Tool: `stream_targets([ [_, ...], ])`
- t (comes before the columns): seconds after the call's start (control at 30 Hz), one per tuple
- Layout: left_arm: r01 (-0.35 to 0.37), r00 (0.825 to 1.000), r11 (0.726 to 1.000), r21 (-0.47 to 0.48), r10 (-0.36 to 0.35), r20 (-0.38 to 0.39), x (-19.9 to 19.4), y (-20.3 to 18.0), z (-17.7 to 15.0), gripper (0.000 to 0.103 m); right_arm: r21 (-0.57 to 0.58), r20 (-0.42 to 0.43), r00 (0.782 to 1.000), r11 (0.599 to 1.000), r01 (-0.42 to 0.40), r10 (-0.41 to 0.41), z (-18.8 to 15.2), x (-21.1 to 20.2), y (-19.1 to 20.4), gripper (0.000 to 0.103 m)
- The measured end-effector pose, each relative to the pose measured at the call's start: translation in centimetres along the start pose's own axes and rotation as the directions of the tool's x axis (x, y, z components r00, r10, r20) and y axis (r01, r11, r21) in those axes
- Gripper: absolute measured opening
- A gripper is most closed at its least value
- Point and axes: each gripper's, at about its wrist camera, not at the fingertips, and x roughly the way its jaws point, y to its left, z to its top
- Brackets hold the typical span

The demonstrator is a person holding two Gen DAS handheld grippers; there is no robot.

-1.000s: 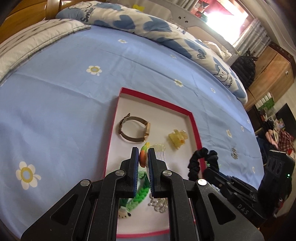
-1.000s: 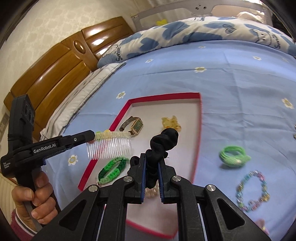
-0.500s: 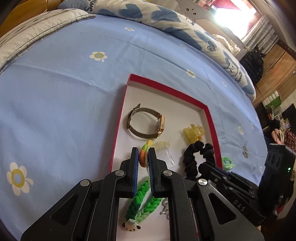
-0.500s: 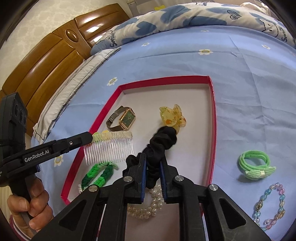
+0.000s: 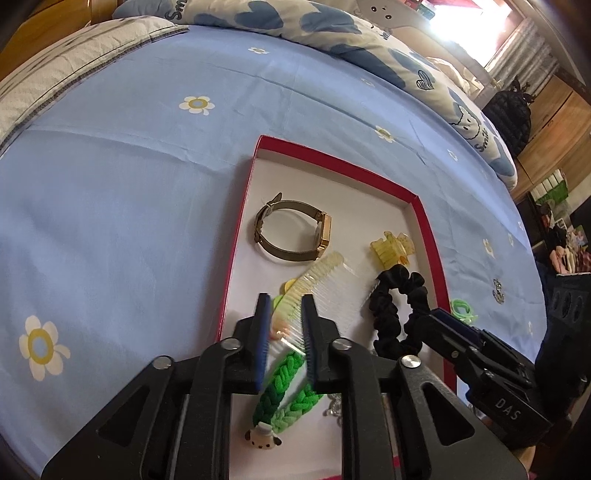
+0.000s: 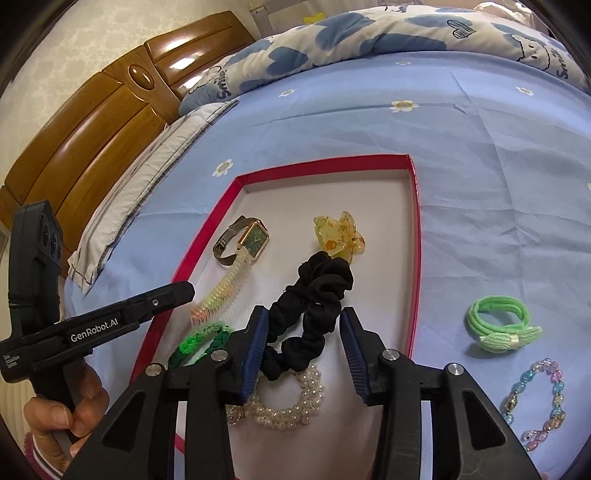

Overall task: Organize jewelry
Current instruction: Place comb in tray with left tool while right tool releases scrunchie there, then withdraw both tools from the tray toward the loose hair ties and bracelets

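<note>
A red-rimmed tray (image 5: 334,157) (image 6: 321,164) lies on the blue bedsheet. In it are a watch (image 5: 291,234) (image 6: 245,240), a yellow claw clip (image 5: 391,249) (image 6: 340,234), a clear comb (image 5: 321,282) (image 6: 225,286), a black scrunchie (image 5: 395,306) (image 6: 310,306), a green braided band (image 5: 286,387) (image 6: 197,341) and a pearl bracelet (image 6: 284,402). My left gripper (image 5: 282,321) is open just over the comb's near end. My right gripper (image 6: 303,343) is open around the scrunchie, which lies in the tray.
A green hair tie (image 6: 500,326) (image 5: 463,308) and a coloured bead bracelet (image 6: 539,398) lie on the sheet right of the tray. A pillow (image 6: 144,173) and wooden headboard (image 6: 92,122) are at the left, a blue patterned quilt (image 5: 332,33) beyond.
Both grippers have opened. The comb has dropped from the left gripper into the tray, and the scrunchie has dropped from the right gripper into the tray. Both grippers moved lower.
</note>
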Motion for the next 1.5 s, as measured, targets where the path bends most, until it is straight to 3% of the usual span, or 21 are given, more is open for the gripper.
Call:
stream_targets([
  [0.23, 0.005, 1.000, 1.000, 0.000, -0.005, 0.011, -1.1, -0.1, -0.4, 0.019, 0.008, 0.027, 1.000, 1.000, -0.001, 0.000, -0.4, -1.8, 0.0, 0.045],
  [0.7, 0.037, 0.999, 0.999, 0.032, -0.038, 0.039, -4.0, -2.0, -2.0, 0.031, 0.067, 0.102, 0.995, 0.998, 0.015, -0.022, -3.0, -8.1, -2.1, 0.052],
  [0.83, 0.042, 0.998, 0.998, 0.056, -0.045, 0.048, -4.7, -3.0, -2.5, 0.037, 0.100, 0.117, 0.992, 0.995, 0.029, -0.041, -4.0, -9.6, -3.4, 0.053],
  [1.5, 0.128, 0.991, 0.976, 0.177, -0.131, 0.005, -6.0, -9.5, -5.9, 0.041, 0.269, 0.169, 0.965, 0.951, 0.149, -0.199, -10.5, -17.7, -10.6, 0.057],
])
